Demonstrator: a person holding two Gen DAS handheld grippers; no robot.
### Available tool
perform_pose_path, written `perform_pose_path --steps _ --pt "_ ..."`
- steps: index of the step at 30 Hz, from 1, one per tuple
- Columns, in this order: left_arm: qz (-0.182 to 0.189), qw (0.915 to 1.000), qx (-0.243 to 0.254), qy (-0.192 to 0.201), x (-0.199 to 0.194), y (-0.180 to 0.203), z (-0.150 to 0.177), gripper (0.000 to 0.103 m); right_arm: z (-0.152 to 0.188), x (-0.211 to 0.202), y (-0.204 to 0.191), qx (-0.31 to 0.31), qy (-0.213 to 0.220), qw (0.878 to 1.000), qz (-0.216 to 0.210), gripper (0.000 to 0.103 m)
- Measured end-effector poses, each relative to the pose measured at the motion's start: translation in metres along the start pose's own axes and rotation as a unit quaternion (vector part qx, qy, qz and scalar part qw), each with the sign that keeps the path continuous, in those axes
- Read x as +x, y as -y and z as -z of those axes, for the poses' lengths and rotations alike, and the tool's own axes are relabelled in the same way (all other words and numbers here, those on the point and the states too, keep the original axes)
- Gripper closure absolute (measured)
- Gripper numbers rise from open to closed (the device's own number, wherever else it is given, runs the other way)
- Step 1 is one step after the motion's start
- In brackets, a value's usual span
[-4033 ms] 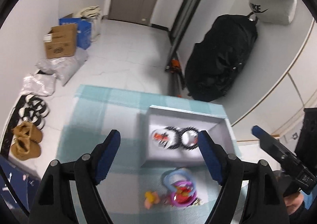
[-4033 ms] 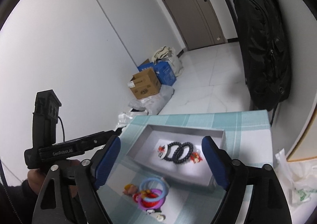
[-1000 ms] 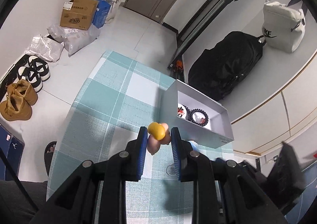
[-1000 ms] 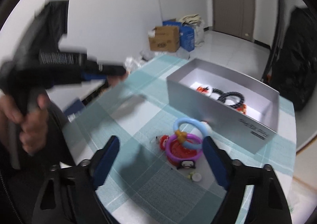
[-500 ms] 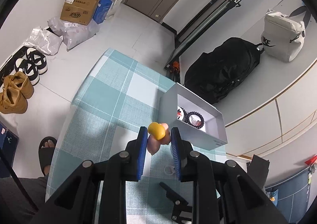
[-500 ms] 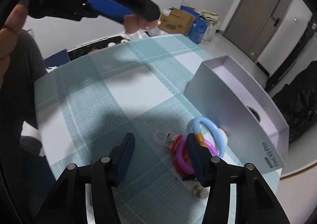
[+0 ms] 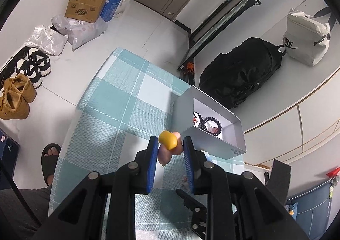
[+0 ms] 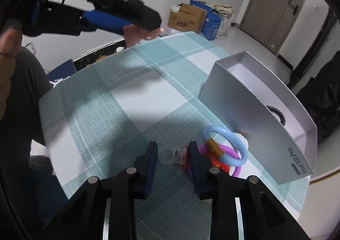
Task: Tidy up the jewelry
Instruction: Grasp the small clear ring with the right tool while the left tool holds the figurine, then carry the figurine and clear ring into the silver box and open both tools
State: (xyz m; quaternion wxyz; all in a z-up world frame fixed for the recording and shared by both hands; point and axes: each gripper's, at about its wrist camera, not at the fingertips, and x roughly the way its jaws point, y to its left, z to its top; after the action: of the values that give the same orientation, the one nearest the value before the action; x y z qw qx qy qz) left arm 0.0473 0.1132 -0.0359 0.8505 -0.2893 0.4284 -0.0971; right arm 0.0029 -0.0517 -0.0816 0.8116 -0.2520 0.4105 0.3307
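My left gripper (image 7: 171, 146) is shut on a pink and yellow trinket (image 7: 169, 144), held high above the checked tablecloth (image 7: 127, 99), short of the grey box (image 7: 214, 144). The box holds black bead bracelets (image 7: 209, 124) and a red piece. In the right wrist view my right gripper (image 8: 173, 151) is low over the table, its jaws narrowed around a clear plastic ring piece (image 8: 173, 154); I cannot tell if they press it. Beside it lie a blue ring (image 8: 225, 146), a purple ring (image 8: 230, 160) and a red charm (image 8: 218, 166). The left gripper with its trinket (image 8: 138, 33) shows at upper left.
The grey box (image 8: 255, 112) stands at the table's far right, close behind the pile. The table edge runs near on the left. On the floor are shoes (image 7: 14, 95), cardboard boxes (image 7: 85, 5) and a black backpack (image 7: 238, 72). A person's foot (image 7: 50, 155) is by the table.
My left gripper has kept the trinket and risen slightly. My right gripper has dropped toward the pile and its jaws have narrowed around the clear ring piece.
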Motion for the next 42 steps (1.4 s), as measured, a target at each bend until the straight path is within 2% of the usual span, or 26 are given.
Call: perform_pose_path --steps 6,13,19,28,36,42 --pt "-0.002 1.0000 0.008 -0.003 0.002 0.004 0.002 0.084 -0.001 -0.017 0.016 0.068 0.021 0.996 -0.051 0.075" --pt "-0.003 0.9998 0.018 -0.006 0.006 0.008 0.004 0.084 0.000 -0.029 0.037 0.128 0.038 0.988 -0.074 0.075" --pt "-0.036 0.9969 0.070 -0.003 0.007 0.028 0.009 0.084 -0.004 -0.050 0.053 0.158 0.067 0.982 -0.083 0.075" --pt "-0.036 0.9932 0.110 -0.012 0.015 0.057 0.003 0.084 -0.010 -0.078 0.109 0.222 0.115 0.963 -0.098 0.074" --pt "-0.014 0.9878 0.152 -0.033 0.049 0.088 -0.019 0.084 -0.018 -0.079 0.159 0.257 0.143 0.949 -0.109 0.074" --pt "-0.014 0.9835 0.171 -0.056 0.080 0.101 -0.031 0.084 -0.017 -0.062 0.183 0.280 0.141 0.943 -0.114 0.074"
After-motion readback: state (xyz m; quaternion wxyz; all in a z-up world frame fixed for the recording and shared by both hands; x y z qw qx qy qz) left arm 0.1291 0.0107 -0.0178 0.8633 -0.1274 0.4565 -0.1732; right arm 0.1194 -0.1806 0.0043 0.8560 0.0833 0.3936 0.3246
